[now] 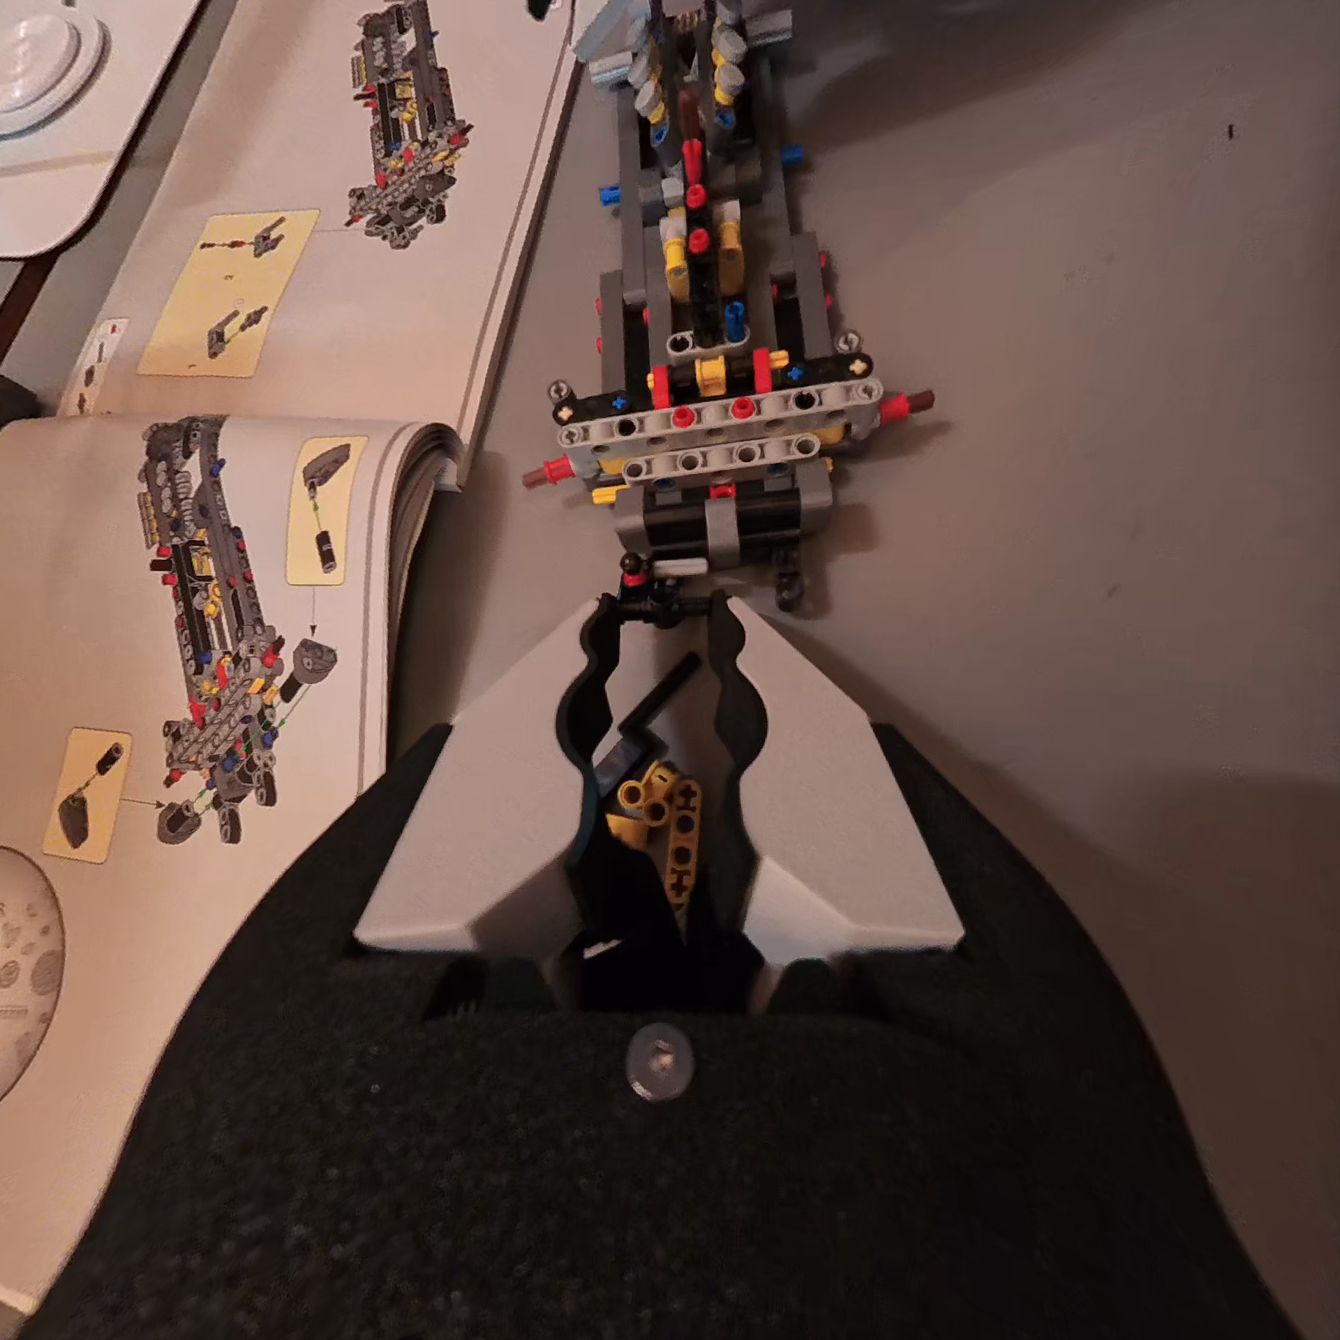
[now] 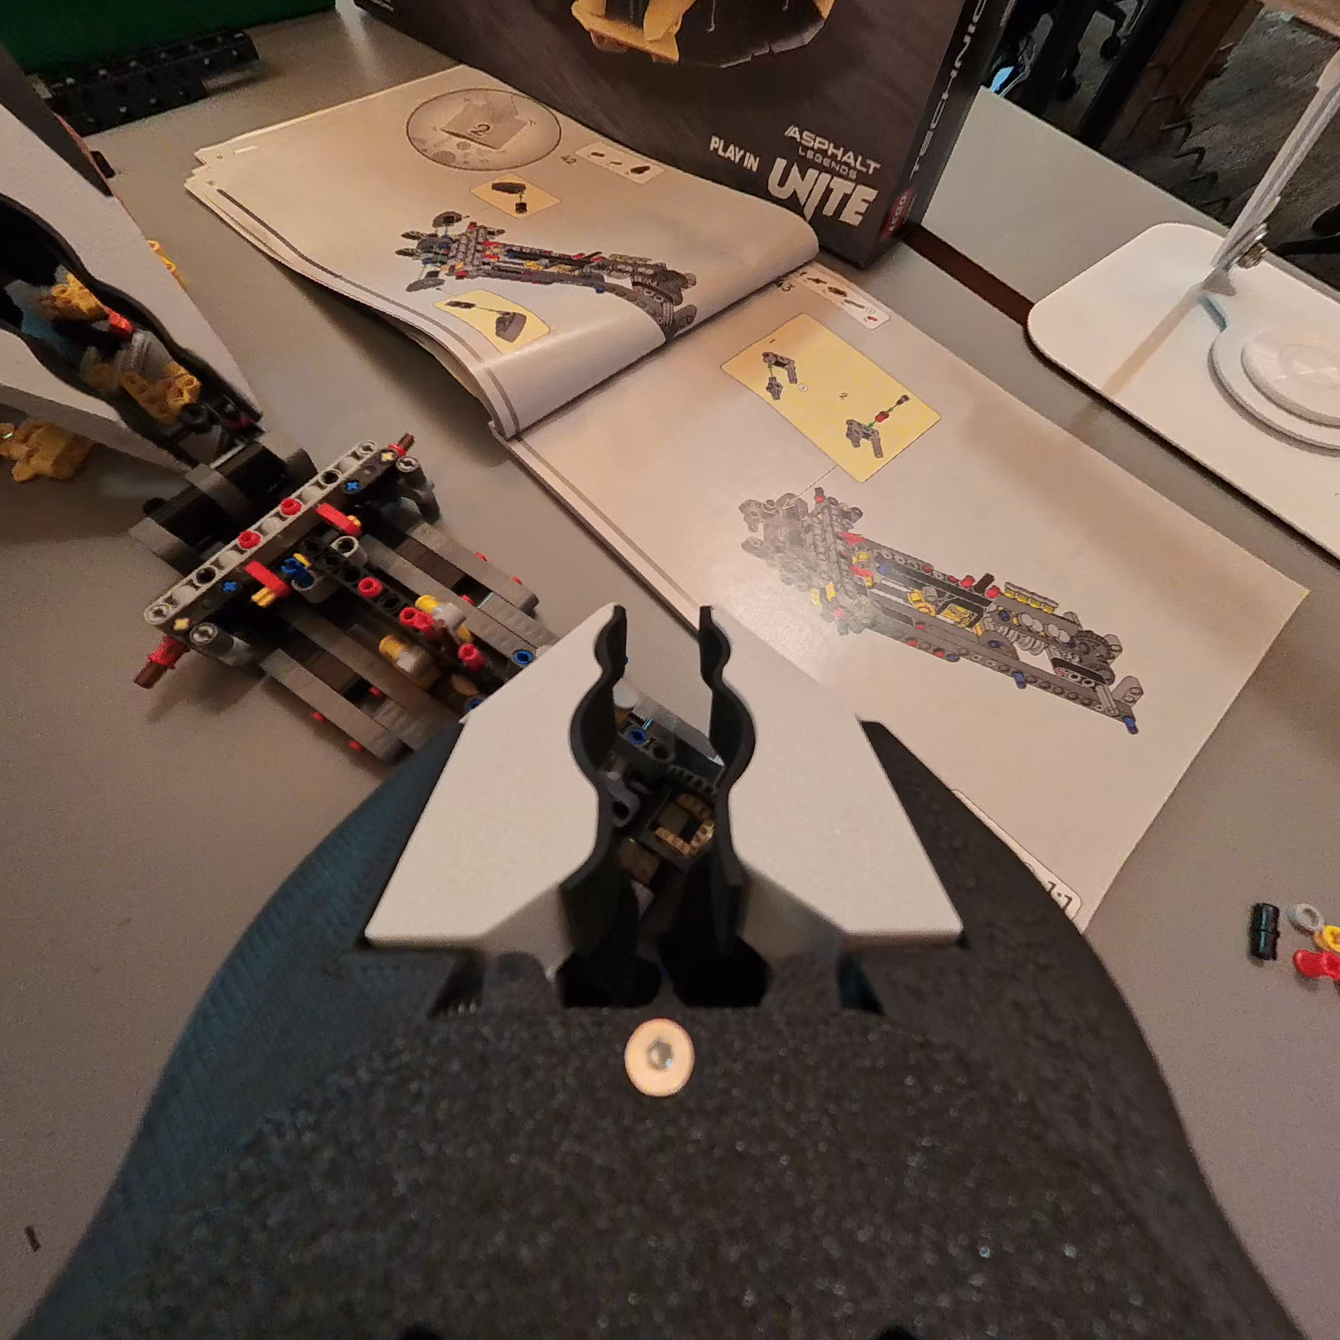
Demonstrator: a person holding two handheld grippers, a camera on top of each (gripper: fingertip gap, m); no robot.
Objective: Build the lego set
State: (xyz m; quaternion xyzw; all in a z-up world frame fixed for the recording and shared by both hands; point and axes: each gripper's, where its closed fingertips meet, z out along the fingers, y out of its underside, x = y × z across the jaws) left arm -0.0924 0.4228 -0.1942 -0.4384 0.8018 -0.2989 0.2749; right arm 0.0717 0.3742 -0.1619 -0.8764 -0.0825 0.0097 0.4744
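Grey chassis [image 1: 725, 348] — just beyond left tool [image 1: 661, 602].

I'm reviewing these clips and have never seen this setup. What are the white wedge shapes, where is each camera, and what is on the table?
The white wedges are the fingers of two handheld grippers; a person holds one in each hand, with a camera looking along its fingers. In the left wrist view, the left gripper pinches a small black pin assembly at the end of the long Lego chassis. The right gripper is open and holds nothing, above the chassis's far end. An open instruction booklet, the set's box and loose small parts lie on the grey table.
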